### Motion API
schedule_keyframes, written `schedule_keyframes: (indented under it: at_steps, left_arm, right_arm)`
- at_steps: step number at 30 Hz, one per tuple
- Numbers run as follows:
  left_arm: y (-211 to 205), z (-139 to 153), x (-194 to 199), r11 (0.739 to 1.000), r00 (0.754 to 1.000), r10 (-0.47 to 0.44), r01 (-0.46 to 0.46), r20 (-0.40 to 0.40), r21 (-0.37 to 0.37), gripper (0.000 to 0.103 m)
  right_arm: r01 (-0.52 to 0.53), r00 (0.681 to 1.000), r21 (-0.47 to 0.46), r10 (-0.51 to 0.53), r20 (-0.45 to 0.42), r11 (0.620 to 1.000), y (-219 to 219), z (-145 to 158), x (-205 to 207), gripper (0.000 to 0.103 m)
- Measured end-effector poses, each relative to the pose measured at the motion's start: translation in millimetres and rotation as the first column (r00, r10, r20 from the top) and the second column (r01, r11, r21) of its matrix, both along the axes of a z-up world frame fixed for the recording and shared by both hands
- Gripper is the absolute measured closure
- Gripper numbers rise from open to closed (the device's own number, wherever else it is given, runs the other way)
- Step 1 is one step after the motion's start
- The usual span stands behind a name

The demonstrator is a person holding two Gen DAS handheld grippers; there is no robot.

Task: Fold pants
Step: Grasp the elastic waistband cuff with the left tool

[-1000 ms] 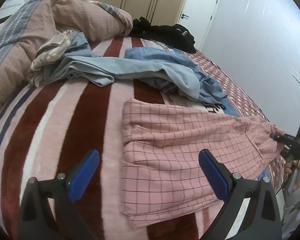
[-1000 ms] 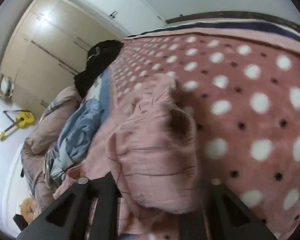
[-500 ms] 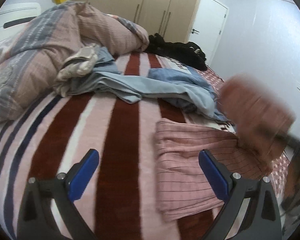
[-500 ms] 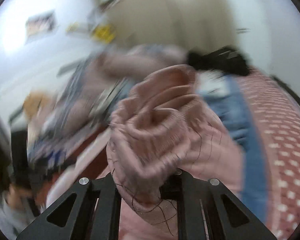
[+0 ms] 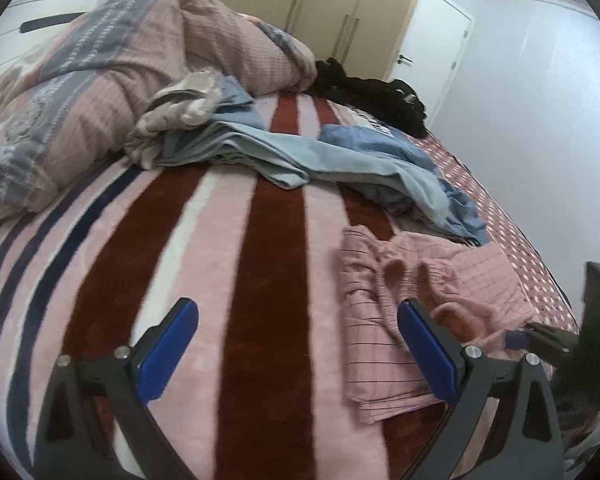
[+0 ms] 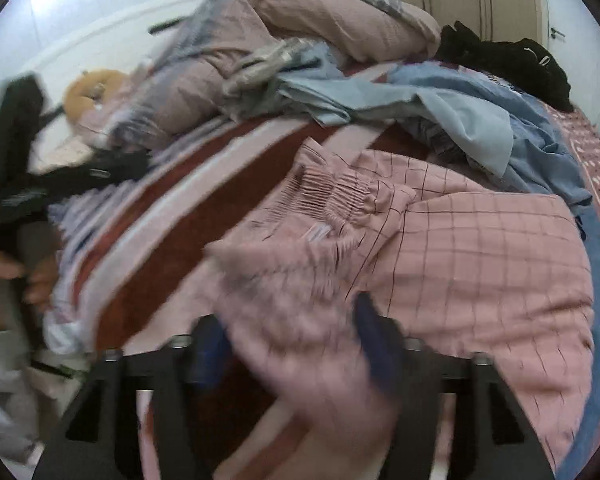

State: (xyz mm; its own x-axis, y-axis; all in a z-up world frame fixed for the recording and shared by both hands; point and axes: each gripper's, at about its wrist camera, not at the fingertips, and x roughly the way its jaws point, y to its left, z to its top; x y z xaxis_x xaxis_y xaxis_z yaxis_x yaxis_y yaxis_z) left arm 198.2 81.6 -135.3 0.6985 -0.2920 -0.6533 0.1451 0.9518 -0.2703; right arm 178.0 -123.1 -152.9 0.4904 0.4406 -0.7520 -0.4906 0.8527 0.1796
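bed (image 5: 260, 240) with striped blanket; pink pants (image 5: 432, 300) right of the left gripper (image 5: 296, 344), blue clothes (image 5: 340, 156) and duvet (image 5: 100, 92) beyond.

No lettering, label, brand or number can be read anywhere.

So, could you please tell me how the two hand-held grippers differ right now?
The left hand-held gripper is wide open and empty above the striped blanket; the right hand-held gripper has pink checked pants fabric between its fingers. Both have blue pads.
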Motion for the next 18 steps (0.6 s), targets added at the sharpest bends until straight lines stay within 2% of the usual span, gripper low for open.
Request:
schedule_keyframes:
  at_steps: [2,5,7,10,11,13,15,18]
  left_arm:
    - [-14.4,-0.3,2.5,0.999,0.999,-0.036,0.036,-0.004,-0.008,0.004]
    - [-33.9,-2.1,7.6,0.996,0.996,-0.087,0.086,-0.019,-0.037,0.004]
    - [-50.5,-6.1,13.6,0.990,0.991,-0.127,0.124,-0.031,-0.062,0.004]
    - [-72.5,-13.9,25.1,0.986,0.986,-0.155,0.150,-0.059,-0.075,0.007]
    - [-81.3,-17.7,30.5,0.982,0.982,-0.174,0.167,-0.077,-0.091,0.010]
    - [-94.0,-23.2,37.3,0.968,0.969,-0.224,0.209,-0.103,-0.138,0.030]
    - [-105.4,-28.7,45.2,0.959,0.960,-0.251,0.228,-0.128,-0.165,0.039]
    - [-119.9,-33.2,54.1,0.968,0.960,-0.237,0.220,-0.147,-0.124,0.042]
  right_arm:
    - [-0.014,1.000,0.059,0.014,0.011,0.998,-17.3,16.4,-18.5,0.037]
    - [0.019,0.999,0.080,-0.023,0.049,0.997,-42.6,34.5,-30.9,0.033]
    - [0.073,0.993,0.060,-0.078,0.088,0.996,-64.6,42.9,-35.3,0.032]
    - [0.198,0.970,-0.029,-0.191,0.149,0.980,-98.3,45.9,-31.8,0.031]
    - [0.229,0.964,-0.056,-0.218,0.153,0.972,-106.7,43.2,-28.2,0.031]
    - [0.269,0.956,-0.073,-0.257,0.143,0.960,-122.2,34.3,-23.2,0.031]
    - [0.285,0.954,-0.059,-0.277,0.112,0.957,-134.6,25.1,-19.4,0.031]
    - [0.295,0.953,-0.041,-0.291,0.081,0.955,-146.2,12.5,-16.2,0.031]
